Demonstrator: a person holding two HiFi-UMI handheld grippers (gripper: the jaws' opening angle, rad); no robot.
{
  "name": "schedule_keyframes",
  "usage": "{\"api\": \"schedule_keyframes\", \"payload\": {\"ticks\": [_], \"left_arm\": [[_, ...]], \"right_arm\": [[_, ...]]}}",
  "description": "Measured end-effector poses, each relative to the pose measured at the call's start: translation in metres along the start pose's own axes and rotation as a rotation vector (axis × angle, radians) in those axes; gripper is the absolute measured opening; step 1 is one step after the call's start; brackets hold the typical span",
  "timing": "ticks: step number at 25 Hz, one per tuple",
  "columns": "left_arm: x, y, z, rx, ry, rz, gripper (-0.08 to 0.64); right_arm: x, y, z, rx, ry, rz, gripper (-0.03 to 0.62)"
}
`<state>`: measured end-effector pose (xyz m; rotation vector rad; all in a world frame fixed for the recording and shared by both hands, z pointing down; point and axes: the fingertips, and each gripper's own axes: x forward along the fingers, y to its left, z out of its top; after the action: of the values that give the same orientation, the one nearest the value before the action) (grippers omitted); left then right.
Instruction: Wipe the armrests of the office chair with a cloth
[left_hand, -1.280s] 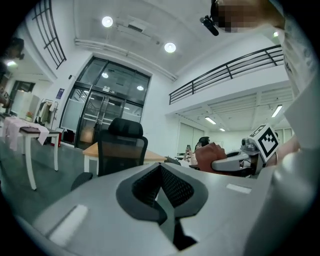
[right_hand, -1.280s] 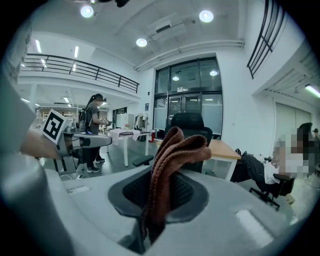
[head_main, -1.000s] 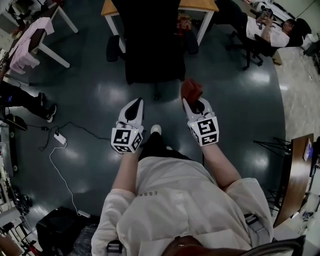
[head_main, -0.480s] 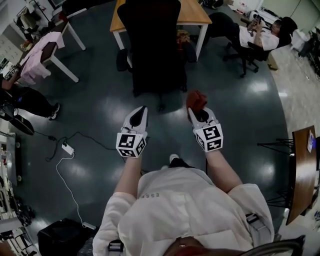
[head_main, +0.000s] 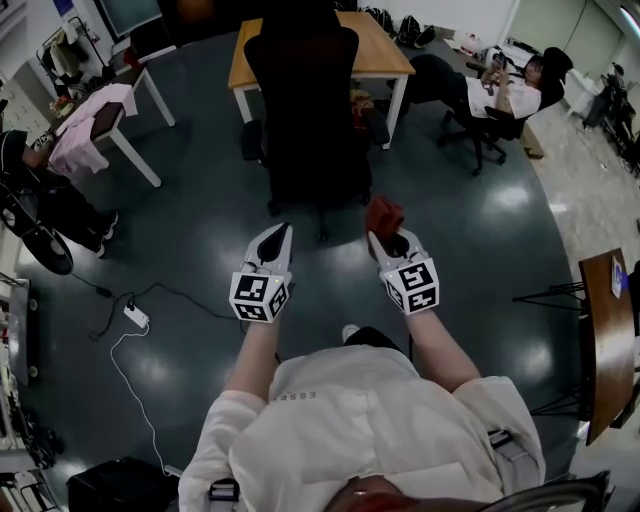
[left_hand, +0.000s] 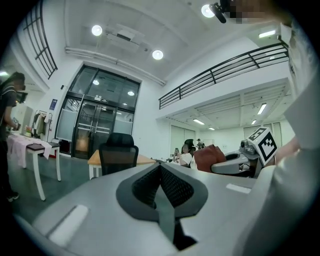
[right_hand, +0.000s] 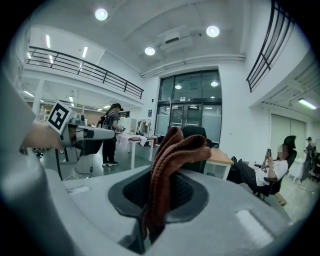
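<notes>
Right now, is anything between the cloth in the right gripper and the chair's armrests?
Nothing visible does. The right gripper is shut on the cloth, and only bare floor lies between it and the office chair. The armrest on that side shows uncovered at the chair's edge.

Head view looks steeply down from overhead; both gripper views face forward, roughly level, sharing the office chair (head_main: 305, 100) ahead.
</notes>
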<state>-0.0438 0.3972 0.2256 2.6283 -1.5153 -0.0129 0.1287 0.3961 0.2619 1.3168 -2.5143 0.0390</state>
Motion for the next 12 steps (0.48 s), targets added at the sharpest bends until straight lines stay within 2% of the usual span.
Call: {"api": "schedule_keyframes", "payload": {"ticks": [4, 12], "left_arm": [[-0.006, -0.002, 0.004, -0.006, -0.027, -0.01, 0.017], [-0.013, -0.011, 0.001, -0.024, -0.022, -0.05, 0.017]], "right_arm": [[-0.003, 0.005, 0.003, 0.014, -0.019, -0.018, 0.049], [-0.011, 0.012, -0.001, 0.009, -0.003, -0.051, 0.049]]}}
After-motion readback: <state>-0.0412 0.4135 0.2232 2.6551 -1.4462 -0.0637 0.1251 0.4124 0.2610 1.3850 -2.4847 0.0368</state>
